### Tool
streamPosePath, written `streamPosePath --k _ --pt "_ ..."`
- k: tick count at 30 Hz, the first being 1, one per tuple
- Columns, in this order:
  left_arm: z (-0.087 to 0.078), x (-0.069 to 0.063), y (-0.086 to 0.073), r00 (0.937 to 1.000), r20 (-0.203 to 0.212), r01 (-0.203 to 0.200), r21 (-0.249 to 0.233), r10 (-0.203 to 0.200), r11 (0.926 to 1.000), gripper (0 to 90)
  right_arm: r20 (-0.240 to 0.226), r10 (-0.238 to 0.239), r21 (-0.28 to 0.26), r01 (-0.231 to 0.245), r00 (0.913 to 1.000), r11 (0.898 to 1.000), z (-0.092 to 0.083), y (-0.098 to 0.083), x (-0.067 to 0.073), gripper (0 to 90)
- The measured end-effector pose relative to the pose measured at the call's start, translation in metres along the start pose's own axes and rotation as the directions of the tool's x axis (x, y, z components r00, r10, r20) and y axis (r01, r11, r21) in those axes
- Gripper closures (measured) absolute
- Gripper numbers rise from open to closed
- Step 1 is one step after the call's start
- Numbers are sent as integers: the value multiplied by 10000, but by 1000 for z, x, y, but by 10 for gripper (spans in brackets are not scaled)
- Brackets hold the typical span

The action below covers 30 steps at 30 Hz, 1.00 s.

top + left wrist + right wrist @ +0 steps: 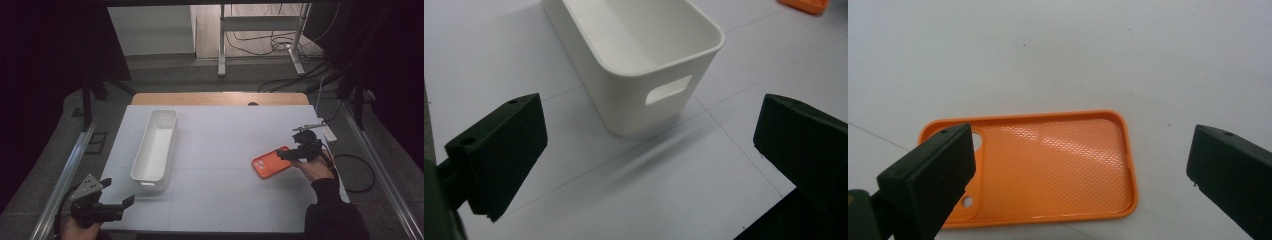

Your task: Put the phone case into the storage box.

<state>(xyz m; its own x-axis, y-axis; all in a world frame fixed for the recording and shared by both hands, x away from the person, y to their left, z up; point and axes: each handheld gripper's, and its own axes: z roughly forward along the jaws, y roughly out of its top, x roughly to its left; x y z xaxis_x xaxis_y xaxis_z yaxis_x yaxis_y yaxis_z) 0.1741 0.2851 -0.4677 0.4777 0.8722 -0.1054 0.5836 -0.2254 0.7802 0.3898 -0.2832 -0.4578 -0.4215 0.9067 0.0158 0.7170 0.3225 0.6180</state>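
Right claw (1073,175) spread wide, hovering over orange phone case (1038,165); case lies flat, inside up, on table (225,135) right side, likely lined up for edge pinch. Left claw (117,192) also spread, idle near white bin (156,142), probably drop target.

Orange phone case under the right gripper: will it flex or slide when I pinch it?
The orange phone case looks thin and hollow, so probably light and bendy. It lies flat on the smooth white table, so it may skid. Its low rim gives the open right gripper little to catch.
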Motion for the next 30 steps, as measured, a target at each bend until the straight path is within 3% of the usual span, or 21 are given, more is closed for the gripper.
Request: streamPosePath --k 2,5,6,8,13,16,23,30 --pt "0 0 0 10000 5 -1 2 1 10000 16 33 22 121 -22 10000 9999 1 0 0 20" --pt "0 0 0 10000 3 0 6 0 10000 16 85 -165 268 163 9998 9995 0 1 0 238" --pt "0 0 0 10000 2 -8 20 8 10000 16 85 -165 268 163 9998 9995 0 1 0 238" --pt "0 0 0 10000 2 -6 18 6 10000 16 -132 -218 433 224 9997 9988 -1 1 0 411" --pt "0 0 0 10000 16 12 17 -12 10000 17 -515 -585 694 620 9970 9957 2 1 0 742" --pt "0 0 0 10000 17 14 20 -14 10000 17 -729 -655 702 707 9952 9950 3 1 -1 886" --pt "0 0 0 10000 0 -9 35 9 10000 18 -533 -842 1159 899 9950 9892 11 -3 -5 892" --pt "1 0 0 10000 2 -27 39 27 10000 19 -352 -596 1594 645 9976 9851 19 -13 -14 892"
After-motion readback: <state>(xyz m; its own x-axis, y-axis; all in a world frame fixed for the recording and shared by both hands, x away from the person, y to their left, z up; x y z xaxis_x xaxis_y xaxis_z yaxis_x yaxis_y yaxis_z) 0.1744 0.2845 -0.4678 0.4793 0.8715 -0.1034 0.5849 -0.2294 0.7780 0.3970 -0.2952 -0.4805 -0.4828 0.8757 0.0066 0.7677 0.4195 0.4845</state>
